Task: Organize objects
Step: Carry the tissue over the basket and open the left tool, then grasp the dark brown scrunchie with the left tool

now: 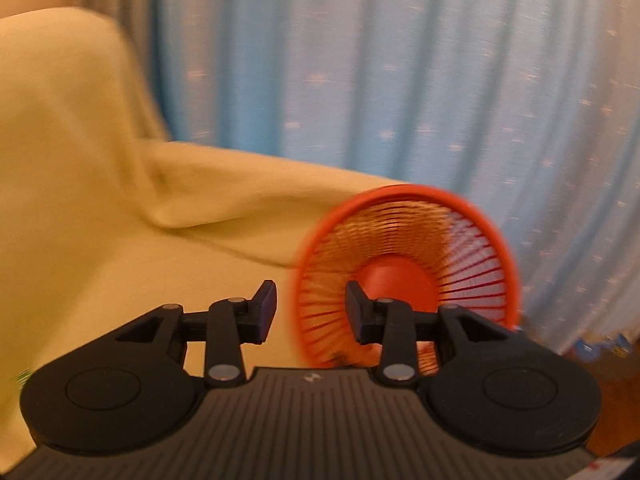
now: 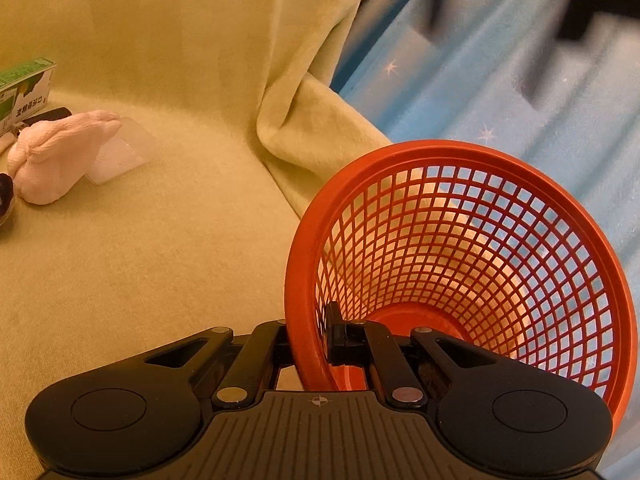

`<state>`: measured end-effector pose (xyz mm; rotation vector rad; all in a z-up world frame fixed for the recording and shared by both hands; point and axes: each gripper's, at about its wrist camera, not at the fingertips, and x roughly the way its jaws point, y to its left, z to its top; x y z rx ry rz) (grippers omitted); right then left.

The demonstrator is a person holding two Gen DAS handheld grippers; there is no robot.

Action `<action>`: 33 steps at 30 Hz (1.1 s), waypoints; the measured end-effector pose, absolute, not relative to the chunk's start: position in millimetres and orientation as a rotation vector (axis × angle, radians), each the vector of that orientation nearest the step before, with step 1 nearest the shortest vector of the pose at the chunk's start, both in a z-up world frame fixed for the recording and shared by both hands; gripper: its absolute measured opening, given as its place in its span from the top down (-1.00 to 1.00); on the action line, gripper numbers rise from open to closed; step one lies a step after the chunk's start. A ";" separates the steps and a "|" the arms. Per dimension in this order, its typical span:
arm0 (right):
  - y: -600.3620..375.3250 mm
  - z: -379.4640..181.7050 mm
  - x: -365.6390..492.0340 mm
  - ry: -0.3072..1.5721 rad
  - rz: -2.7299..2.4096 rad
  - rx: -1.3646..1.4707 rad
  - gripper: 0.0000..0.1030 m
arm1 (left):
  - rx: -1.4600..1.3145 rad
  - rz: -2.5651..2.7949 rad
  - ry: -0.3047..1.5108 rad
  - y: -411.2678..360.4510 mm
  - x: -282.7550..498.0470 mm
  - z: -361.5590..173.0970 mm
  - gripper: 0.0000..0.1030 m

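An orange mesh basket [image 2: 472,264] lies tilted with its mouth towards me, at the right edge of a yellow-green covered seat [image 2: 160,240]. My right gripper [image 2: 308,340] is shut on the basket's near left rim, one finger outside the wall and one inside. In the left wrist view the same basket [image 1: 404,276] looks blurred. My left gripper [image 1: 312,312] stands open in front of its left rim, and the pads do not press on anything. Whether the rim lies between the fingers I cannot tell.
At the seat's far left lie a white rolled cloth [image 2: 60,156], a clear packet [image 2: 120,152], a green and white box [image 2: 24,92] and a dark object [image 2: 4,196]. A blue starred curtain [image 2: 480,100] hangs behind. Blurred dark shapes [image 2: 576,12] cross the top right.
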<state>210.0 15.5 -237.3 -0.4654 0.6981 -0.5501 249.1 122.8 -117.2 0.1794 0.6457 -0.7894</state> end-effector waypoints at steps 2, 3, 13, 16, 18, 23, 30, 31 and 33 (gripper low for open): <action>15.1 -237.1 209.4 0.699 -0.548 -0.464 0.98 | 0.180 -0.699 0.646 153.6 255.7 -120.6 0.29; 14.5 -236.5 208.8 0.697 -0.548 -0.461 0.98 | 0.182 -0.649 0.648 169.7 259.6 -123.5 0.26; 13.9 -236.7 209.4 0.700 -0.546 -0.460 0.98 | 0.167 -0.280 0.762 295.4 264.5 -177.9 0.16; 14.0 -236.8 209.2 0.699 -0.546 -0.459 0.98 | 0.153 -0.251 0.803 305.0 252.5 -203.0 0.13; 14.0 -236.9 209.3 0.699 -0.545 -0.461 0.97 | 0.119 -0.246 0.829 306.3 245.0 -219.0 0.13; 13.6 -237.2 207.8 0.699 -0.545 -0.460 0.97 | 0.134 -0.289 0.851 283.1 240.4 -250.6 0.13; 13.4 -237.3 207.4 0.699 -0.544 -0.459 0.97 | 0.180 -0.329 0.861 248.8 251.2 -275.5 0.13; 13.4 -237.2 207.5 0.699 -0.544 -0.460 0.97 | 0.182 -0.329 0.865 245.9 253.2 -278.4 0.13; 13.0 -237.0 207.2 0.698 -0.545 -0.457 0.97 | 0.192 -0.330 0.868 240.8 255.6 -283.4 0.14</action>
